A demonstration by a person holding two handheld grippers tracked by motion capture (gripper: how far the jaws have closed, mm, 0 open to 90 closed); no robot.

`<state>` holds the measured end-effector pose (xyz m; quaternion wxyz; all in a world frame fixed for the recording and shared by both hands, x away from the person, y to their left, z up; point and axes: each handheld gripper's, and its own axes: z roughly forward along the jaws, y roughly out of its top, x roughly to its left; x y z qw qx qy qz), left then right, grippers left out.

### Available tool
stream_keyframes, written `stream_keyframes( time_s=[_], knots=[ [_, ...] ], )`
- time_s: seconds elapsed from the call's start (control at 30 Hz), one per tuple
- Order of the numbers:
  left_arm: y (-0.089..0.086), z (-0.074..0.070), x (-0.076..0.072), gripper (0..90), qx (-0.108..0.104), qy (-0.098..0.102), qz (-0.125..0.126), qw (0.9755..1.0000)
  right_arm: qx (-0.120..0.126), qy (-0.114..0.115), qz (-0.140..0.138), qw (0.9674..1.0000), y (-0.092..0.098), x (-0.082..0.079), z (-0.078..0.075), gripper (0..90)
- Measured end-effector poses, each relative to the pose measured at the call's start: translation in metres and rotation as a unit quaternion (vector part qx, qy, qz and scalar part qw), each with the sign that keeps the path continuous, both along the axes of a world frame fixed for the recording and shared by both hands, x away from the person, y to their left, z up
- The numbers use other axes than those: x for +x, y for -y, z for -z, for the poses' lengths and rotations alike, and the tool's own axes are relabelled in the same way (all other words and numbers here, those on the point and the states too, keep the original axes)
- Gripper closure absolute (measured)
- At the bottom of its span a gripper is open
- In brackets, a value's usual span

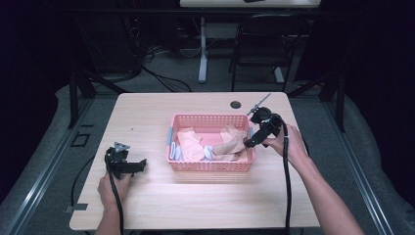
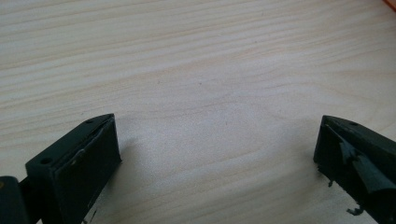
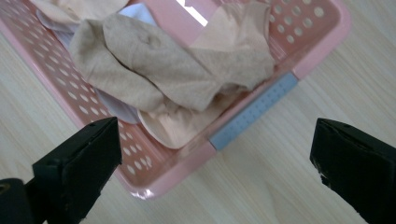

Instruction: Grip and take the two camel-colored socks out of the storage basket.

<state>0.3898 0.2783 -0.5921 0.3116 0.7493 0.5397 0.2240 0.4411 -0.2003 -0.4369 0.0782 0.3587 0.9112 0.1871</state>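
Both forearms are bare, no sleeves. The left gripper (image 1: pixel 139 165) is black, blocky, topped by a grey three-cornered plate, with a black cable trailing off its back. The right gripper (image 1: pixel 248 142) is black too, with a thin rod at its rear and a long black cable. Jaws are chunky black wedges with small holes and worn pads (image 2: pixel 84 161).

Pink perforated basket (image 3: pixel 322 42), grey grip strip on near rim, sits just ahead of right gripper (image 3: pixel 212 154), its corner between spread jaws. Inside: crumpled tan stockings (image 3: pixel 163 70) heaped just ahead of jaws, one draped onto basket rim; pale peach stocking (image 3: pixel 173 128) beneath, nearest gripper; white cloth (image 3: pixel 135 14) partly buried farther in. Nothing gripped.
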Motion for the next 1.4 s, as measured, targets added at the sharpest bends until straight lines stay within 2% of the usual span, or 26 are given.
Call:
stream_keyframes(
  time_s=[0.1, 0.17, 0.2, 0.37, 0.53, 0.63, 0.8, 0.97, 1.1, 1.17, 1.3, 1.4],
  knots=[
    [0.000, 0.000, 0.000, 0.0, -0.001, 0.000, 0.000, 1.0000, -0.010, -0.004, -0.013, 0.9999, -0.011, 0.005, 0.000, 1.6],
    [0.000, 0.000, 0.000, 0.0, -0.001, 0.000, 0.000, 1.0000, -0.003, -0.002, -0.010, 0.9999, -0.015, 0.006, 0.002, 1.6],
    [0.000, 0.000, 0.000, 0.0, 0.000, 0.000, 0.000, 1.0000, -0.003, -0.006, -0.018, 0.9998, -0.022, 0.010, 0.004, 1.7],
    [0.000, 0.000, 0.000, 0.0, 0.000, 0.000, 0.000, 1.0000, -0.013, -0.018, -0.028, 0.9993, -0.034, 0.016, 0.011, 2.0],
    [0.000, 0.000, 0.000, 0.0, 0.000, 0.001, 0.000, 1.0000, -0.011, -0.029, -0.038, 0.9988, -0.047, 0.024, 0.026, 2.3],
    [0.000, 0.000, 0.000, 0.0, 0.000, 0.001, 0.000, 1.0000, -0.001, -0.031, -0.037, 0.9988, -0.051, 0.026, 0.034, 3.3],
    [0.000, 0.000, 0.000, 0.0, 0.001, 0.000, 0.004, 1.0000, -0.006, -0.036, -0.036, 0.9987, -0.060, 0.029, 0.051, 6.8],
    [0.000, 0.000, 0.000, 0.0, 0.000, 0.000, 0.004, 1.0000, -0.004, -0.043, -0.031, 0.9986, -0.063, 0.032, 0.063, 14.8],
    [0.000, 0.000, 0.000, 0.0, 0.000, 0.001, 0.004, 1.0000, -0.023, -0.050, -0.019, 0.9983, -0.064, 0.035, 0.070, 21.3],
    [0.000, 0.000, 0.000, 0.0, 0.000, 0.000, 0.004, 1.0000, -0.029, -0.054, -0.008, 0.9981, -0.065, 0.036, 0.073, 32.4],
    [0.000, 0.000, 0.000, 0.0, 0.000, 0.000, 0.004, 1.0000, -0.046, -0.063, 0.012, 0.9969, -0.067, 0.037, 0.078, 46.6],
    [0.000, 0.000, 0.000, 0.0, 0.000, 0.000, 0.004, 1.0000, -0.060, -0.060, 0.013, 0.9963, -0.068, 0.038, 0.081, 62.4]
  ],
)
